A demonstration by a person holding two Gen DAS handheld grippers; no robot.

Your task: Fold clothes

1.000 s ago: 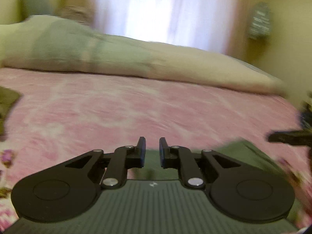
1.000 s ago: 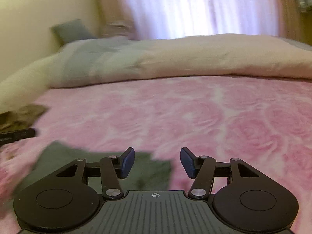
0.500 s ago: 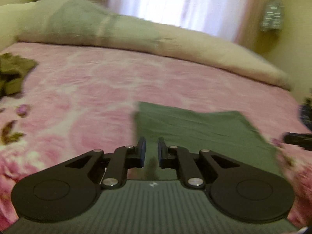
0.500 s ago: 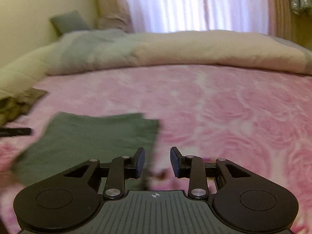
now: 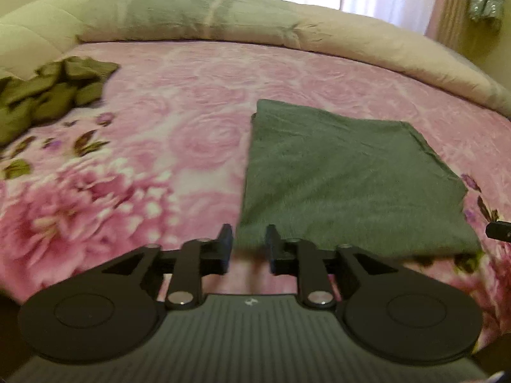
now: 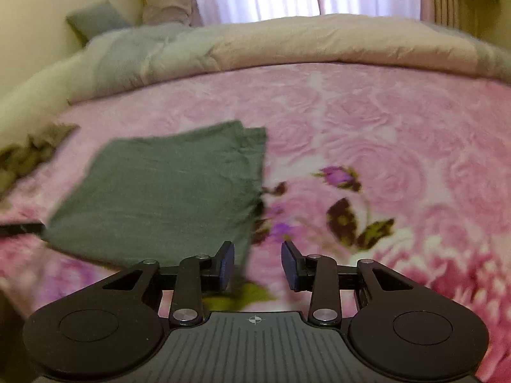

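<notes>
A folded dark green garment [image 5: 345,178] lies flat on the pink floral blanket [image 5: 179,134], its near edge just ahead of both grippers. The left gripper [image 5: 248,239] sits at the garment's near left corner, its jaws opening with nothing pinched between them. The right gripper [image 6: 257,255] hangs off the near right corner, jaws opening over bare blanket, empty. To the right of the garment the blanket lies open. A crumpled olive heap of clothes [image 5: 48,95] sits well apart at the left edge. A rolled beige and grey duvet [image 5: 223,19] borders the far side of the bed.
</notes>
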